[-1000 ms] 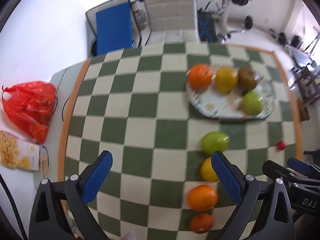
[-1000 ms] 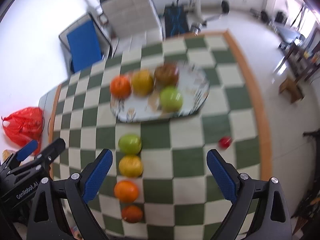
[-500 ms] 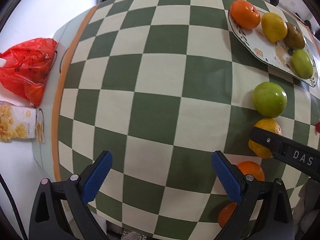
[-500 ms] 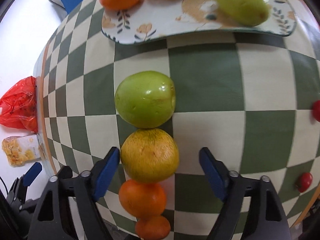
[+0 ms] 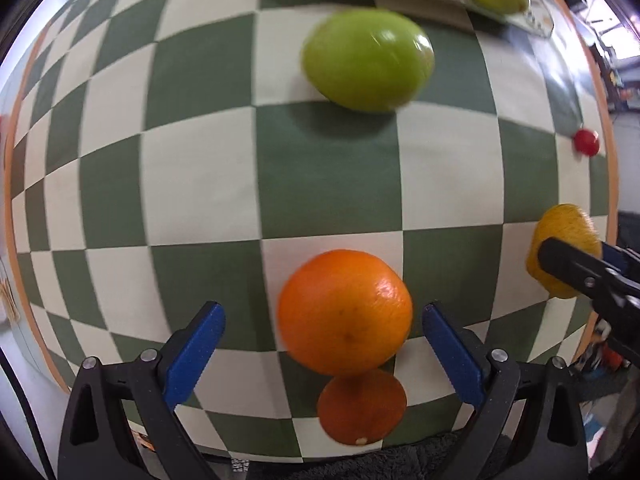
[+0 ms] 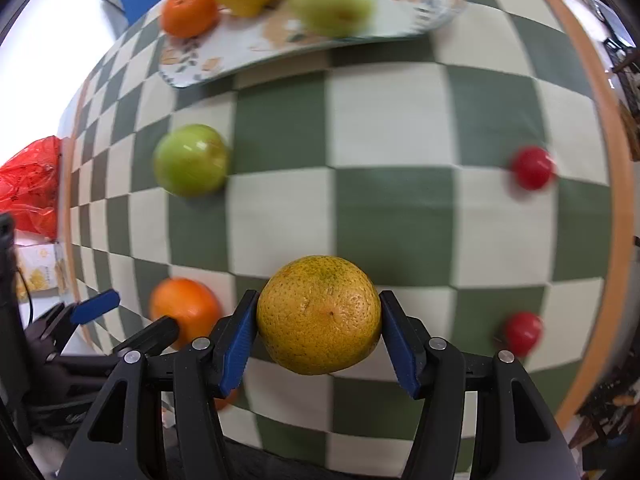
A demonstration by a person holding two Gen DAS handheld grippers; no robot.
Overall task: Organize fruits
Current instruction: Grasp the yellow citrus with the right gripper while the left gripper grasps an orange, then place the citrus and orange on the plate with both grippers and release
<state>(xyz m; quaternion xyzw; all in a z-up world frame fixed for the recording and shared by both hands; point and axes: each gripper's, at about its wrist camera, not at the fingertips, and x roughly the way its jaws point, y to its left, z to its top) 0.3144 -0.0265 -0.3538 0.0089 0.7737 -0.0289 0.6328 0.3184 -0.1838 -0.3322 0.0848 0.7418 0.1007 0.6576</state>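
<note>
The round yellow-orange fruit with a bumpy skin (image 6: 319, 315) is seen right between the blue pads of the right tongs (image 6: 319, 334). Both pads are pressed against its sides, so it is gripped; the jaws have just been closing on it. In the left view the same fruit (image 5: 560, 240) is seen far off to the right, with a black finger across it

The left tongs (image 5: 324, 344) are held wide open. Their jaws have just been closing a little. The smooth round bright orange fruit (image 5: 345, 312) is found between the blue pads, nearer the right one, but it is not touched by either pad. A smaller, darker orange fruit (image 5: 362, 408) is tucked just behind it, close to the tongs

A shiny green round fruit (image 5: 368, 60) is seen further ahead of the left tongs on the green and cream checked tablecloth (image 5: 200, 180). Beyond it, a pale flowered plate (image 6: 280, 44) with more fruit is laid

Two small red round fruits (image 6: 532, 168) are seen off to the right of the right tongs
</note>
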